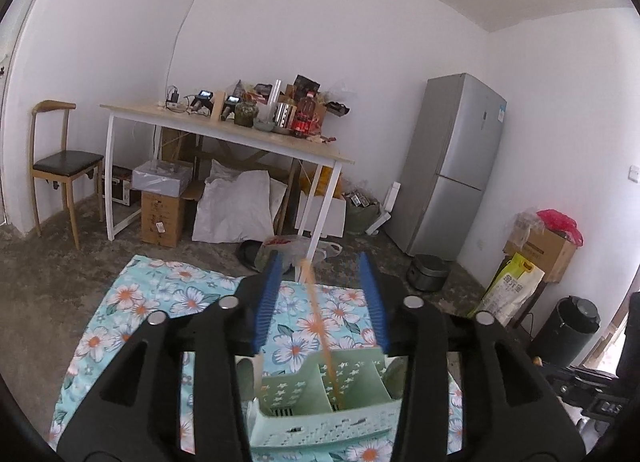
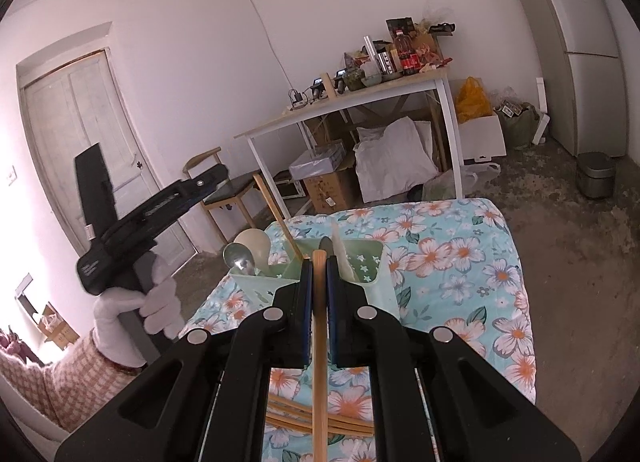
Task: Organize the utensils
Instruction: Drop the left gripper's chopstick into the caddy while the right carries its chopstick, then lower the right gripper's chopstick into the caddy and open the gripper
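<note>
Left gripper (image 1: 320, 302): jaws parted, clear of the blurred chopstick (image 1: 320, 326) dropping into the mint perforated plastic caddy (image 1: 320, 418). Right gripper (image 2: 319, 274): jaws closed on a smooth wooden chopstick (image 2: 319, 362) near the caddy on the floral-cloth bench (image 2: 460, 262). Risk: thin round stick pivots in the pads, misses its compartment, or knocks the light caddy over.

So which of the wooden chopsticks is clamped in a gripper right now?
The wooden chopstick between the right gripper's shut jaws; another chopstick stands in the green caddy, others lie on the floral cloth.
</note>
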Demonstrator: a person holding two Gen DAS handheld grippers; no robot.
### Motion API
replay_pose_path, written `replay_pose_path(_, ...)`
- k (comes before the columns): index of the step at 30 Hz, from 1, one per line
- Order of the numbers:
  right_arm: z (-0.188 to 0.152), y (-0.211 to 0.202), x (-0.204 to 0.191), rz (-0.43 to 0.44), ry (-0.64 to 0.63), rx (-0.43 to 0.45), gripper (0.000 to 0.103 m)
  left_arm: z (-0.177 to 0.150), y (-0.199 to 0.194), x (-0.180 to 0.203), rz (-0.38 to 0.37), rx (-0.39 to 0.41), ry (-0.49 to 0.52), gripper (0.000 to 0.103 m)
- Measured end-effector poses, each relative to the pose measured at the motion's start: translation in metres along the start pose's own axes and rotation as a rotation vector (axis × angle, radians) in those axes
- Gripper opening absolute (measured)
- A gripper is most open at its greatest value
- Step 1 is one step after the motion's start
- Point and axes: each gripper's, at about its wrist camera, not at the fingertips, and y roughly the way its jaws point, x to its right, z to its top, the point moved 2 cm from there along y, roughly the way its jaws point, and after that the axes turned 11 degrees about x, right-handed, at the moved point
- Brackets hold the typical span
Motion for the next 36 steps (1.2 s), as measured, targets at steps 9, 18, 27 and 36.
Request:
replay_pose_path(9,0.004,-0.002,-0.014,0.01,-0.015,0.014,0.007,0.0,-0.054,-0.003,-0.031,-0.025,0.04,0.068)
replay_pose_path(18,0.021,0.017,-0.038,0.065,-0.062,0.042,0.007,-0.028,-0.1,-0.028,0.054,-0.104,0.064,0.084)
replay_pose_path(27,0.065,0.055,-0.059,0.131,-0.064,0.173,0.007,-0.048,-0.129,-0.068,0.169,-0.161,0.008,0.085)
replay_pose_path(36,0.109,0.097,-0.066,0.11,-0.046,0.39,0.007,-0.053,-0.147,-0.077,0.206,-0.168,0.012,0.085)
